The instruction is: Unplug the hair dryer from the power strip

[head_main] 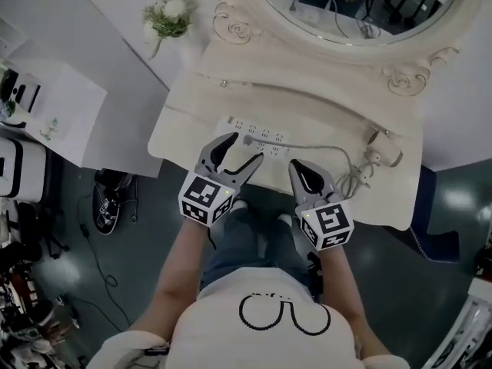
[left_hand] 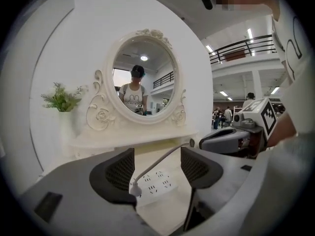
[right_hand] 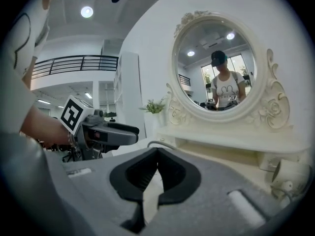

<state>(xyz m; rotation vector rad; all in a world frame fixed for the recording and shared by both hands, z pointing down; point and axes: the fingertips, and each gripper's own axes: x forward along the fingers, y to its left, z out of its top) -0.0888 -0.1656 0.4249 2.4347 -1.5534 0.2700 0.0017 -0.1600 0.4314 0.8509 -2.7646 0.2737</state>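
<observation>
A white power strip (head_main: pixel 257 134) (left_hand: pixel 158 181) lies on the cream vanity table (head_main: pixel 184 121). A white plug (head_main: pixel 247 139) (left_hand: pixel 134 188) sits in it, and its cable (head_main: pixel 323 149) (left_hand: pixel 162 161) runs right to the hair dryer (head_main: pixel 382 154) (right_hand: pixel 290 176) at the table's right end. My left gripper (head_main: pixel 242 151) (left_hand: pixel 157 168) stands open just in front of the strip, the plug near its left pad, nothing gripped. My right gripper (head_main: pixel 296 164) (right_hand: pixel 157 154) hangs shut and empty to the right, short of the looped cable.
An oval mirror (head_main: pixel 354 6) (left_hand: pixel 142 75) backs the table. A vase of flowers (head_main: pixel 169 18) (left_hand: pixel 61 98) stands at the far left. Left of the table is a white cabinet (head_main: pixel 46 106), with a shoe (head_main: pixel 108 206) on the floor below.
</observation>
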